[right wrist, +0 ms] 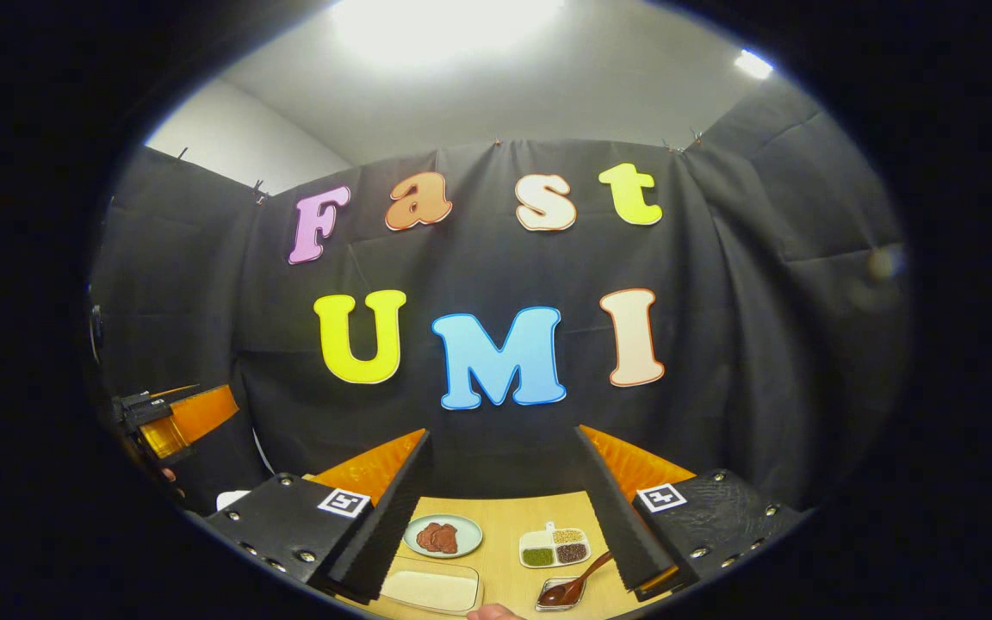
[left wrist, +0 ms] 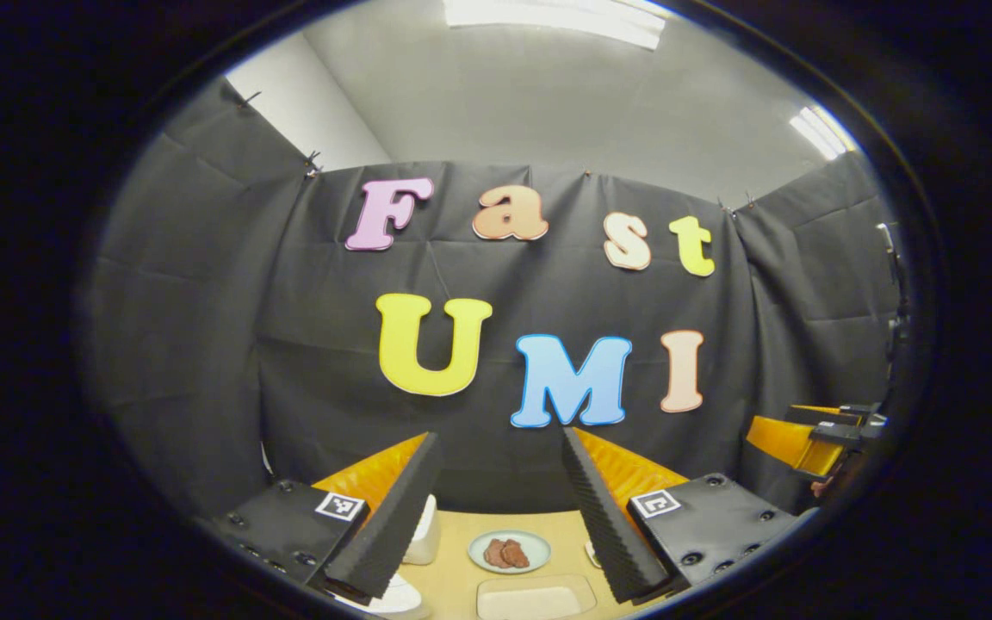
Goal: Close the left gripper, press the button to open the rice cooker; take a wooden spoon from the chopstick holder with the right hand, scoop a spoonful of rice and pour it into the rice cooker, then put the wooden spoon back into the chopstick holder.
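Observation:
In the left gripper view my left gripper [left wrist: 500, 433] is open, held high over a wooden table [left wrist: 453, 573], with nothing between its fingers. A white rounded body, probably the rice cooker [left wrist: 424, 534], peeks out behind its left finger. A shallow rectangular tray of white rice [left wrist: 535, 598] lies at the near edge. My right gripper [right wrist: 503, 432] is also open and empty above the same table [right wrist: 505, 517]. In the right gripper view, the rice tray [right wrist: 431, 591] lies low left. A brown wooden spoon [right wrist: 580, 582] rests with its bowl in a small dish [right wrist: 558, 596].
A round plate of reddish-brown food [left wrist: 509, 552] [right wrist: 443, 536] sits mid-table. A divided dish of grains [right wrist: 554, 547] stands right of it. Each gripper shows at the other's side [left wrist: 815, 435] [right wrist: 173, 422]. A fingertip [right wrist: 492, 612] pokes in at the bottom edge.

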